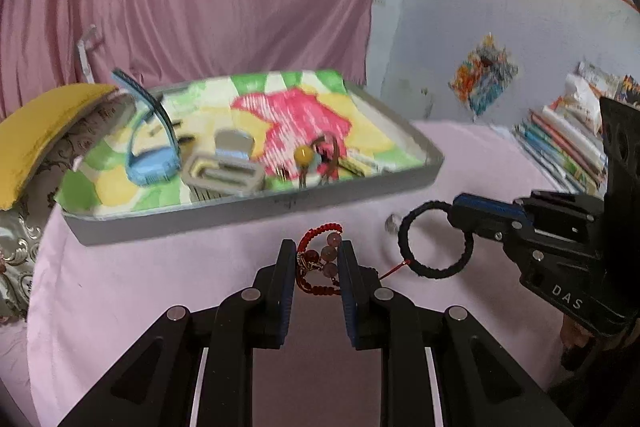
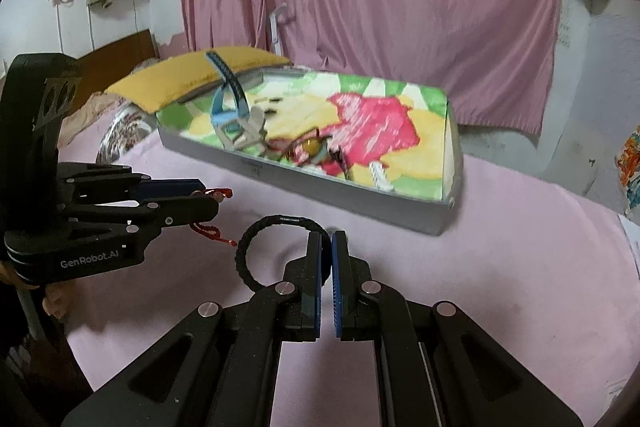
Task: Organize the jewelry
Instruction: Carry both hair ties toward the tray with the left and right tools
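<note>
My left gripper (image 1: 318, 255) is shut on a red cord bracelet with pink beads (image 1: 320, 255), held above the pink cloth in front of the grey tray (image 1: 256, 215). It shows at the left in the right wrist view (image 2: 208, 203) with red cord (image 2: 212, 231) hanging out. My right gripper (image 2: 327, 247) is shut on a black braided bracelet (image 2: 264, 227), a ring sticking out to its left. In the left wrist view the right gripper (image 1: 460, 215) holds that black ring (image 1: 436, 239) to the right of my left gripper.
The tray (image 2: 400, 215) has a colourful lining and holds a blue watch (image 1: 152, 155), a grey clasp piece (image 1: 224, 171), an amber bead piece (image 1: 304, 155) and other small items. A yellow pillow (image 1: 36, 131) lies left; stacked books (image 1: 568, 143) lie right. A pink curtain hangs behind.
</note>
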A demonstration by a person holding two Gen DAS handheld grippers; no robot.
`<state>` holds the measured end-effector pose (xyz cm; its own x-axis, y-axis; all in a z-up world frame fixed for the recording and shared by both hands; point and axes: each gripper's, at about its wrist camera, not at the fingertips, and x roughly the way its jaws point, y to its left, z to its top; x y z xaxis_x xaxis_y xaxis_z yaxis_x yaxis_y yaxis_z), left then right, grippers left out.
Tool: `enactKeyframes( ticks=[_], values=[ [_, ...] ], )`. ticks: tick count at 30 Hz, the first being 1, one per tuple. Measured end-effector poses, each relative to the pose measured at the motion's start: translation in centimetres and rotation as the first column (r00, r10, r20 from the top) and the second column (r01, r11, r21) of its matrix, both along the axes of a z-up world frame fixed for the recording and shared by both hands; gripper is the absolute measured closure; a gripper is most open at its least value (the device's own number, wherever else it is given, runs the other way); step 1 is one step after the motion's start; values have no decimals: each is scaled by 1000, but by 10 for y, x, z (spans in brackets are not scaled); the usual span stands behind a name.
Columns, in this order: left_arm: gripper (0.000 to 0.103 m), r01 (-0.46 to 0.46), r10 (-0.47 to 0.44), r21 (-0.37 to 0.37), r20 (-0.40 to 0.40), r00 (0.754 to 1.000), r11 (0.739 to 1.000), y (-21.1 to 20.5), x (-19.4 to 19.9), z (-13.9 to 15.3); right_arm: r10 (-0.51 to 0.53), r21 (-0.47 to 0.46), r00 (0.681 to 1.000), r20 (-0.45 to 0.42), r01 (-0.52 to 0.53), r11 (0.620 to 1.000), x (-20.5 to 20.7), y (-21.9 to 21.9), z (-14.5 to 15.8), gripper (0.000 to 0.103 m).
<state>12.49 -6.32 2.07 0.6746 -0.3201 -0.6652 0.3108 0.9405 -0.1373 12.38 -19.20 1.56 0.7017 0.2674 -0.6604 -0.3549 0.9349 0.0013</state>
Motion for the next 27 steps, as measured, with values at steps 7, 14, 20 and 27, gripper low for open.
enactKeyframes(
  ticks=[7, 14, 20, 27],
  values=[
    [83, 36, -31, 46, -113, 993, 998, -8, 10, -19, 7, -53, 999, -49, -9, 999, 1, -3, -9, 99],
    [80, 66, -53, 112, -119, 991, 992, -22, 15, -21, -19, -63, 998, -66, 14, 998, 2, -16, -12, 99],
    [64, 91, -73, 135, -136, 988, 987, -33, 24, -19, -35, -52, 996, -88, 30, 998, 4, -27, -16, 99],
    [89, 123, -100, 146, -160, 982, 982, -40, 30, -18, -16, -56, 995, -103, 10, 998, 5, -23, -18, 99]
  ],
)
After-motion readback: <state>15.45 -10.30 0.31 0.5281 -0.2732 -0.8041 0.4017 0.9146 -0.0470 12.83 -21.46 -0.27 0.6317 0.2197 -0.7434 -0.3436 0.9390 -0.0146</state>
